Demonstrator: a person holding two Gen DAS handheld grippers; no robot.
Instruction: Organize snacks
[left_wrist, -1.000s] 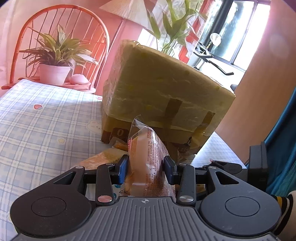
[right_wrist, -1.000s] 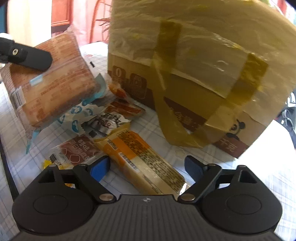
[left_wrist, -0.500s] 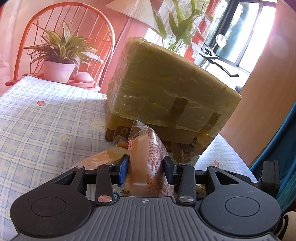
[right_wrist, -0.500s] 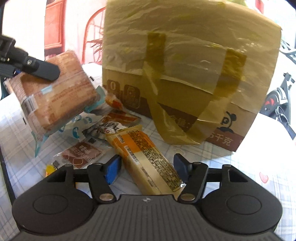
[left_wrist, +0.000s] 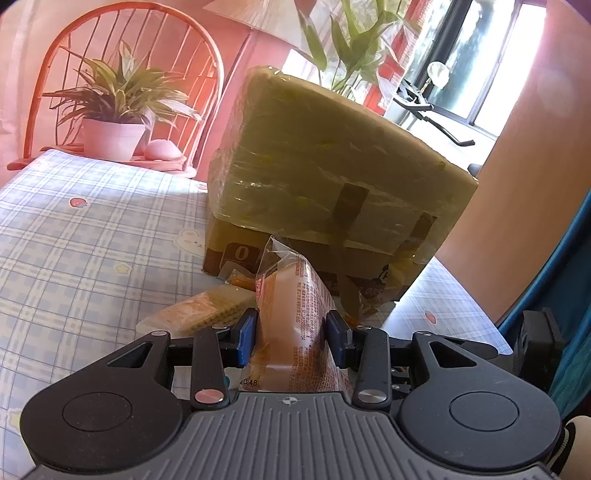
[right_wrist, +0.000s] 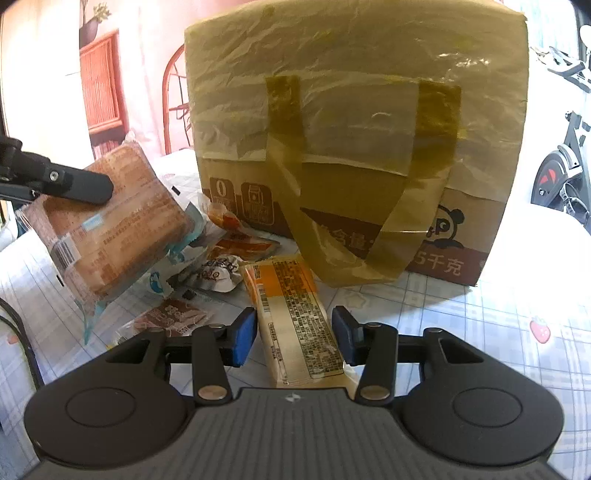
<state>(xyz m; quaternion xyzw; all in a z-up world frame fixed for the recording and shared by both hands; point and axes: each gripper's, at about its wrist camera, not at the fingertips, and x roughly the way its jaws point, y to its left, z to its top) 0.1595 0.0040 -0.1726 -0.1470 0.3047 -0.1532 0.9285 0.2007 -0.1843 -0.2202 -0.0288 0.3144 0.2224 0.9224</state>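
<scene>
Between the right claw (right_wrist: 293, 338)'s blue pads lies a long yellow pack (right_wrist: 295, 317), flat on the checked worktop (right_wrist: 498, 332), lengthwise along the claw's line. The jaws are closing on it; a thin gap shows on each side, so the pads do not press yet. To do this well, I judge the pinch should land across the pack's narrow width, near its middle, with both pads meeting it together so it does not skid or twist. The film looks slick and the pack flat, so the pads should sit low, close to the cloth, before they bite; a high pinch would likely catch only the wrapper edge.

Left of it a heap of small snacks (right_wrist: 221, 258) lies loose, with a brown packet (right_wrist: 173, 314) just beside the left pad. That pad should stay clear of it, or two things may come up at once.

The left claw (left_wrist: 291, 330) is pinching a wrapped bread (left_wrist: 291, 317), upright between its pads and raised above the worktop; in the right view it hangs over the heap. It should keep out of the right claw's way up.

Behind everything stands a taped box (right_wrist: 354, 140), its loose tape loop drooping near the pack's far end, so a lift should draw back from it.
</scene>
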